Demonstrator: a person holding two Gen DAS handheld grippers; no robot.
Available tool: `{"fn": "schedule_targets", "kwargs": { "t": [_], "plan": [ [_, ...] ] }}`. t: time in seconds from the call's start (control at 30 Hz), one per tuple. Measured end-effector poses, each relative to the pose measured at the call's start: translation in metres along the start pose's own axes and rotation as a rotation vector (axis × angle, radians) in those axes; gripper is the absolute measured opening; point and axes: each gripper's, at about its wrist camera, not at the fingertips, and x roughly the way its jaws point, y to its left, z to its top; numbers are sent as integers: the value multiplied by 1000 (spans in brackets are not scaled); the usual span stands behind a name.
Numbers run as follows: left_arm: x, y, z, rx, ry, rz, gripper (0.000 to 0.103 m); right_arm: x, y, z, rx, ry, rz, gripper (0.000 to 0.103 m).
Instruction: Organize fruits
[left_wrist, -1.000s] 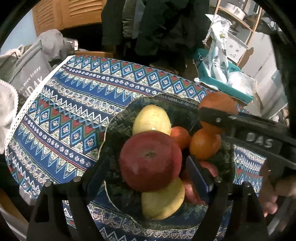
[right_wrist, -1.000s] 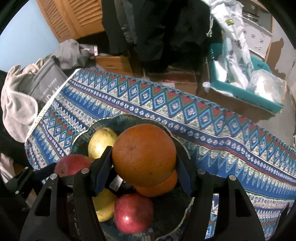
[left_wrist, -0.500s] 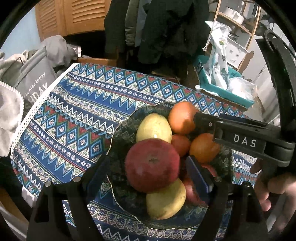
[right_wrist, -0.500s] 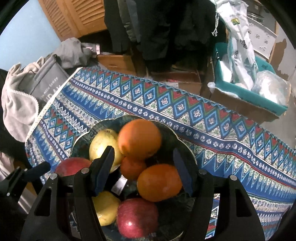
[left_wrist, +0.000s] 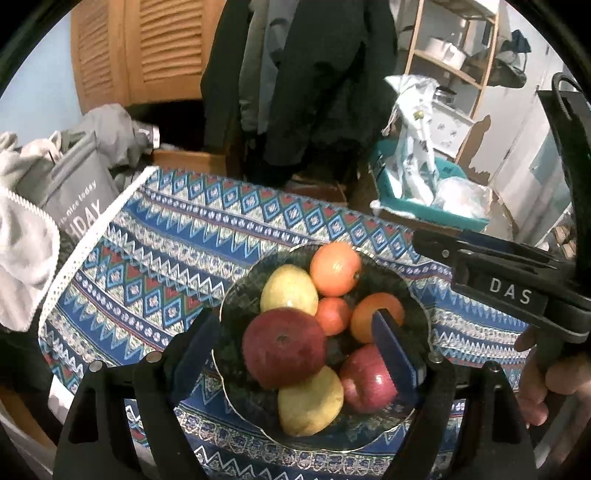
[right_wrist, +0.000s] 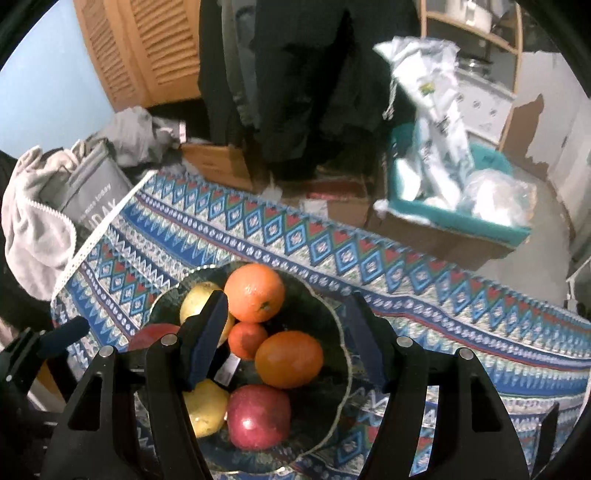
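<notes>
Both grippers hung above the bowl (right_wrist: 332, 310) with wide, empty jaws, the right gripper (right_wrist: 284, 343) nearest the orange (right_wrist: 290, 358) at its six o'clock.

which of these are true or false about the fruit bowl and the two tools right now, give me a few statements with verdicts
1. The right tool grips an orange. False: it is open and empty; the large orange lies in the bowl.
2. The bowl holds two red apples. True: the big red apple and the smaller red apple.
3. The bowl stands on bare wood. False: it stands on a patterned tablecloth.
4. The left tool is open, pads clear of the fruit. True.
5. Two yellow fruits lie in the bowl. True: one at the back, one in front.
</notes>
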Motion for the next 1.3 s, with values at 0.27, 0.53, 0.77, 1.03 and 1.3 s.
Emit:
{"fn": "schedule_targets", "kwargs": {
  "t": [0.27,0.53,0.77,1.03,1.3],
  "plan": [
    [-31,-9,9,21,-59,-14,86,-54,-7,7,-3,-101,-64,70],
    [-60,-21,18,46,-110,-33,87,-108,-11,7,-19,-200,-117,74],
    [-88,-36,25,61,-171,-71,91,-148,-15,5,-25,-279,-135,76],
    [-115,-52,30,86,-238,-109,95,-181,-25,-6,-6,-326,-157,79],
    [-139,-69,30,124,-305,-139,101,-211,-37,-15,23,-381,-176,79]
  ]
}}
